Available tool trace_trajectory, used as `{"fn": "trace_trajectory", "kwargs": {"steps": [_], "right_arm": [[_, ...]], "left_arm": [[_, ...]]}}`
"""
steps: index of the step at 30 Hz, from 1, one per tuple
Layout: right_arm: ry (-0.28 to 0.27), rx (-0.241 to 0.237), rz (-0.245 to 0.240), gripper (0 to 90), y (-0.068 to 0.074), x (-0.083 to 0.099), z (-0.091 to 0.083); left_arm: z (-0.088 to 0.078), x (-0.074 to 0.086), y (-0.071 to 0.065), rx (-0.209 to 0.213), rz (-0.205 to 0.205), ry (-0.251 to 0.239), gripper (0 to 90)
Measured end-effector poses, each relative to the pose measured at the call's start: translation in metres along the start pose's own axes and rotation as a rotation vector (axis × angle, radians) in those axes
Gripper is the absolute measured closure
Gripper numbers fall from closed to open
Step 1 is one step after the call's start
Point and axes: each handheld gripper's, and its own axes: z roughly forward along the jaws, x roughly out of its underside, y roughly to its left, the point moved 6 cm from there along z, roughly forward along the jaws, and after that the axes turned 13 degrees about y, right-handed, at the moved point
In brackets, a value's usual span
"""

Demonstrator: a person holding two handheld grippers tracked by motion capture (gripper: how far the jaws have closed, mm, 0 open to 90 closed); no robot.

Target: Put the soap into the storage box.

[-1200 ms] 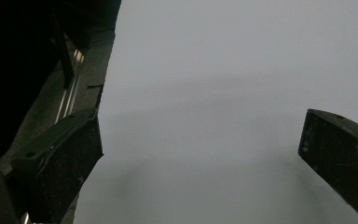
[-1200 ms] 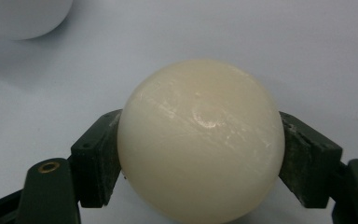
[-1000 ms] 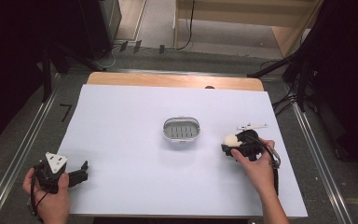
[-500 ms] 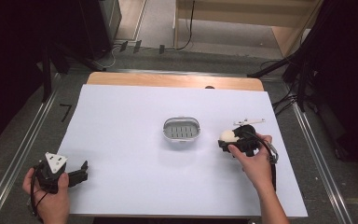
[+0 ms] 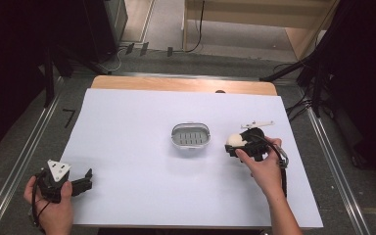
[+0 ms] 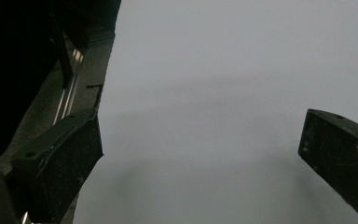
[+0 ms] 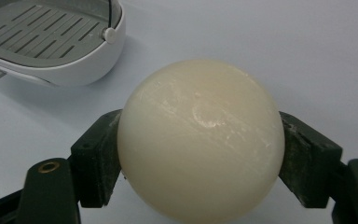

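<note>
While the person's left hand (image 5: 54, 203) rested at the near left corner of the white table sheet (image 5: 127, 127), it held the left gripper (image 5: 85, 180) low over the sheet's near left edge, with the grey three-cornered plate (image 5: 58, 169) on top and the jaws pointing right; in the left gripper view the two black jaws stood wide apart with nothing between them, only bare white sheet ahead and the dark metal rail (image 6: 70, 93) of the table frame at the left. Near the middle of the sheet, slightly right of centre, sat a small oval soap dish (image 5: 190, 136), white-walled with a grey slotted insert, standing apart from both grippers. Just right of the dish, the right gripper (image 5: 232, 143) was held by the person's right hand (image 5: 264, 164), its jaws pointing left toward the dish. Its jaws were closed against a cream-white round bar of soap (image 7: 199, 137), one black pad pressing each side of it, as the right gripper view showed; the soap (image 5: 235, 139) was thus near the dish's right side but not touching it, and whether it was lifted off the sheet I could not tell. In that same view the soap dish (image 7: 51, 46) lay at the far left, beyond the soap
</note>
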Motion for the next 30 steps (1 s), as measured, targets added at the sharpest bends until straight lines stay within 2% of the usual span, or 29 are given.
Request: {"fn": "trace_trajectory", "kwargs": {"steps": [30], "right_arm": [[0.000,-0.014,-0.055,24.5,0.021,-0.026,-0.005]], "left_arm": [[0.000,0.000,0.000,0.005,-0.004,-0.002,0.1]]}}
